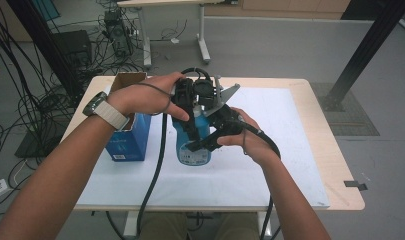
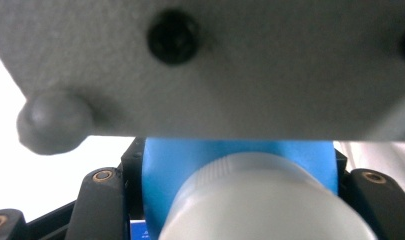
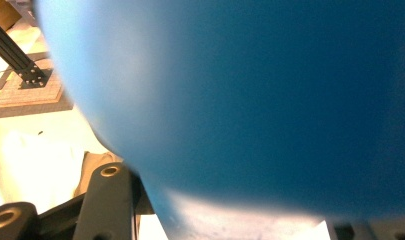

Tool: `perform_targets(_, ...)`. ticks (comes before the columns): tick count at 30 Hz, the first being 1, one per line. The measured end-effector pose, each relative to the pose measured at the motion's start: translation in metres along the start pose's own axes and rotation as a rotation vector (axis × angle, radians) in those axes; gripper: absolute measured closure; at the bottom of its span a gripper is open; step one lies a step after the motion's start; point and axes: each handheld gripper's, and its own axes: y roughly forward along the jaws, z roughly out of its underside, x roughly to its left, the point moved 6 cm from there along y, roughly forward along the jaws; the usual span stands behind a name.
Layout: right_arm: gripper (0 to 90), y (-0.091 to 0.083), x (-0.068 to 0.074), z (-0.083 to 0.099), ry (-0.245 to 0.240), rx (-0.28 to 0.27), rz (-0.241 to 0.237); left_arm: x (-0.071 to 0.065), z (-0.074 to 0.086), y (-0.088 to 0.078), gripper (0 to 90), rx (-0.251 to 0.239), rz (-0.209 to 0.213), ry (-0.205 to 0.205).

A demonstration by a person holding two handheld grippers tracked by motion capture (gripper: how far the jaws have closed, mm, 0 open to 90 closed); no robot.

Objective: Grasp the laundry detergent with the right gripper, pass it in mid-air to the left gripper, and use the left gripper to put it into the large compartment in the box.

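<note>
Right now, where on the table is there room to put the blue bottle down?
The white mat lies bare right of the blue bottle and along the near edge. It is crowded at the left, where the blue box stands close beside the bottle and both tongs meet.

Light wooden table (image 1: 317,145), white sheet (image 1: 270,170) covering its top, blue box (image 1: 132,135) and blue bottle (image 1: 192,145) standing on it

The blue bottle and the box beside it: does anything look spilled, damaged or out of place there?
Nothing stands out. The blue bottle stands upright on the white mat, with the left gripper shut on its white cap and the right gripper shut on its body. The blue box stands open beside it. No spill shows.
</note>
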Motion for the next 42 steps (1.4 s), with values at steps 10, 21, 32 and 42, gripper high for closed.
perform_targets(10,43.8,-0.0018,0.0021,0.0008,-0.006,0.002,-0.010,-0.0012,-0.0016,0.0004,39.7,-0.007,-0.004,0.009)
perform_targets(21,43.8,-0.0027,0.0035,0.0003,0.008,0.007,-0.008,-0.0012,-0.0021,0.0000,39.7,-0.008,-0.002,0.014)
perform_targets(32,43.8,-0.0036,0.0038,0.0004,0.003,0.011,-0.008,-0.0019,-0.0025,-0.0002,39.6,-0.014,-0.003,0.016)
perform_targets(42,43.7,-0.0042,0.0043,-0.0013,-0.002,0.011,-0.007,-0.0028,-0.0024,-0.0017,39.6,-0.019,-0.004,0.011)
